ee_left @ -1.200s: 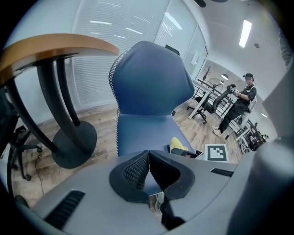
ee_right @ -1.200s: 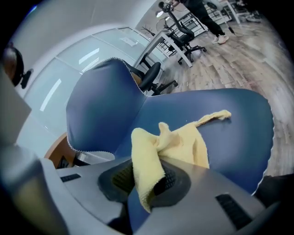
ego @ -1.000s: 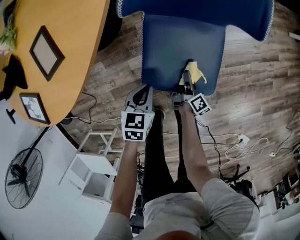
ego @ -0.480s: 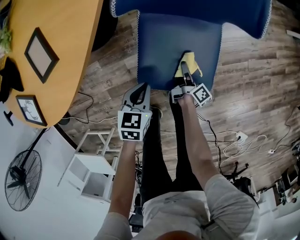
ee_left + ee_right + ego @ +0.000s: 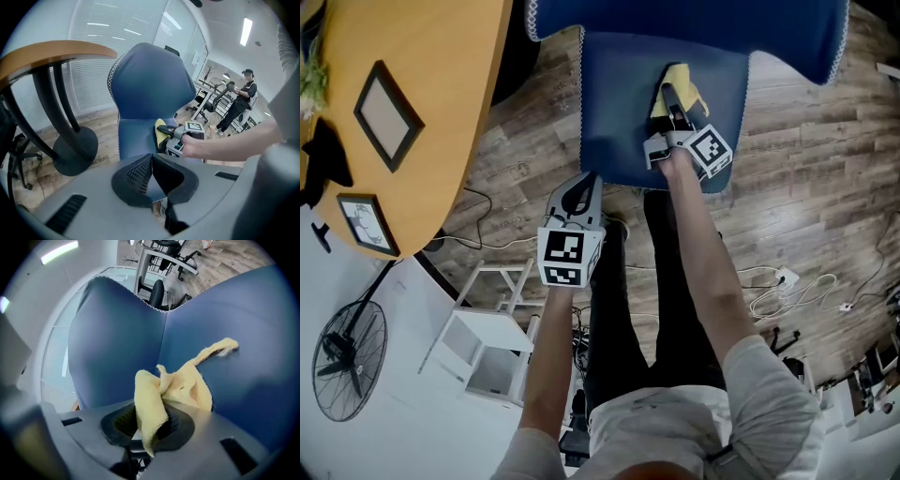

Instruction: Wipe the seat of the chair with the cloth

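Nearest the person, the left gripper (image 5: 581, 192) hangs just short of the front edge of the blue chair seat (image 5: 619, 103), its jaws together on nothing. At about one o'clock from it, the right gripper (image 5: 671, 101) is out over that seat, jaws clamped on a bunched fold of the yellow cloth (image 5: 677, 77). The rest of the cloth lies on the cushion toward the backrest (image 5: 694, 19), and in the right gripper view one thin corner trails off toward two o'clock. It looks a light, limp, terry-like rag that I'd guess will drag and fold over sooner than slide flat, so a hold on a gathered middle, as here, seems better than one on a corner. No brand or writing is readable, only the black-and-white square markers (image 5: 565, 255) on the grippers
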Demonstrator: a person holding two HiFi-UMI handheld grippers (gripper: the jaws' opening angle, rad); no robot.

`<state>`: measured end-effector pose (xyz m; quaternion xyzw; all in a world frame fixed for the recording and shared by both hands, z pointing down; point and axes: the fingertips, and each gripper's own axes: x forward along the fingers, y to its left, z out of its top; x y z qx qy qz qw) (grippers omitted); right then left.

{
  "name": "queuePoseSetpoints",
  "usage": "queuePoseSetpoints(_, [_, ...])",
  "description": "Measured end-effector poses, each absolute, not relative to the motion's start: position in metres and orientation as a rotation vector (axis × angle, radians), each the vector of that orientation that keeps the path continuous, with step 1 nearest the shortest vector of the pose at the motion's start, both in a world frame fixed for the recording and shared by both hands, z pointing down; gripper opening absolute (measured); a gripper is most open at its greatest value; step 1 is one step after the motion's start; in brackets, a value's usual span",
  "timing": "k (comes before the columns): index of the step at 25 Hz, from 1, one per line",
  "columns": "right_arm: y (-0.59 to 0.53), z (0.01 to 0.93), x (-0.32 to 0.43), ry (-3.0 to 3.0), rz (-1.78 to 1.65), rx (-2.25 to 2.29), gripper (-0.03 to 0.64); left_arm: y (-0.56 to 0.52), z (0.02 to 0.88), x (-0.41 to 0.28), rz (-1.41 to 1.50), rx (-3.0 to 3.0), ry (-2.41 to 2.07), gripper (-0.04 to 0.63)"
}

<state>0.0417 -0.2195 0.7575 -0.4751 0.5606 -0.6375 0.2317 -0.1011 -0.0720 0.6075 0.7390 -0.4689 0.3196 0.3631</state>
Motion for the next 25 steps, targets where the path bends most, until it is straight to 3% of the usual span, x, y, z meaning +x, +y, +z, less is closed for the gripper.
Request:
queuePoseSetpoints(13, [-0.303,0.753,-0.01,2.031,-1.802,-1.194,0.071,-0.07,0.607,-0.119,0.78,1.845,-1.258,0.026])
queuePoseSetpoints(20, [-0.292,0.754,-0.065,2.677,-1.729,-1.041,0.071,-0.065,0.604,-0.128,0.745,1.813,-1.288,0.026])
queuePoseSetpoints(25, [-0.265,0.759,-0.108,3.308,-1.44,-0.768,0.071,-0.058,0.605,-0.134,0.729,1.788,-1.317,0.026])
